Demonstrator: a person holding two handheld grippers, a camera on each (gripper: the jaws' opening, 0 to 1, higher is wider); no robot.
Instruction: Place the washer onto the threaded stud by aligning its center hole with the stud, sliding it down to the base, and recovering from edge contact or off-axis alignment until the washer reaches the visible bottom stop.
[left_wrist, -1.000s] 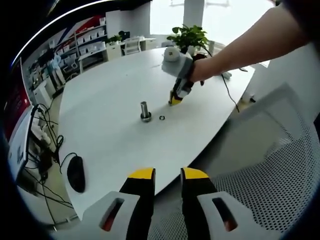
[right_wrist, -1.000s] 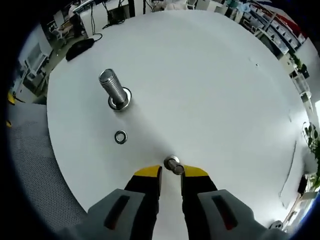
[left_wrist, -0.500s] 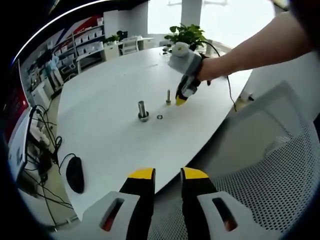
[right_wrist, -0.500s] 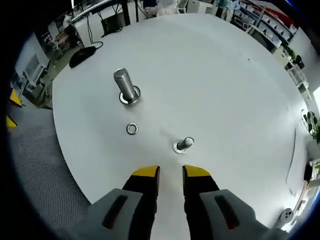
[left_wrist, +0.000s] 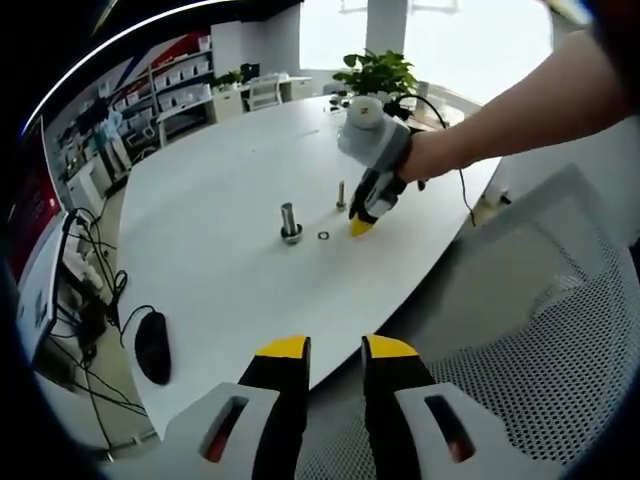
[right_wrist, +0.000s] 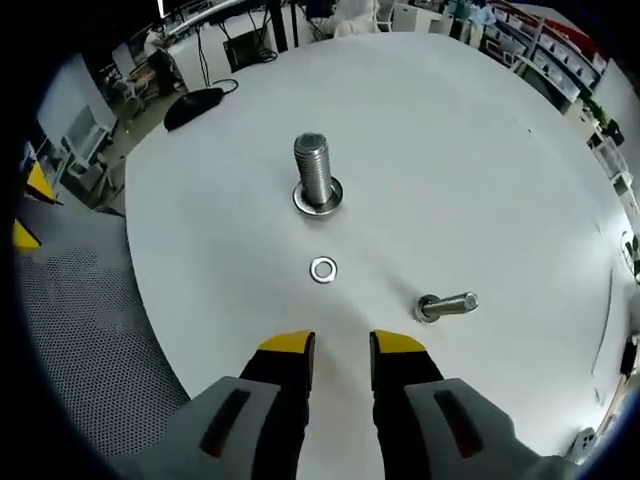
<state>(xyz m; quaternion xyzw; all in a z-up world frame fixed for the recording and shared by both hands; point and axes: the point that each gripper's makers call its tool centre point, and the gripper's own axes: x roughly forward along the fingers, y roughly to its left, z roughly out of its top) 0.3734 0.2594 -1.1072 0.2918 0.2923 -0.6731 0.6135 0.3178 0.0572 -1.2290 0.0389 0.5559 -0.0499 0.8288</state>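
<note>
A white round table (right_wrist: 480, 150) carries a loose washer (right_wrist: 322, 269) between a thick stud (right_wrist: 316, 175) and a thin bolt (right_wrist: 447, 305). Both the right gripper (right_wrist: 340, 345) and the left gripper (left_wrist: 335, 350) stand narrowly parted, empty.

My left hand-held gripper (left_wrist: 334, 347) sits low at the table (left_wrist: 220, 210) edge, yellow-tipped jaws parted with nothing between them. My right hand-held gripper (right_wrist: 342, 344) angles down over the table, jaws apart and unloaded; my bare forearm (left_wrist: 500, 110) reaches in behind it.
</note>
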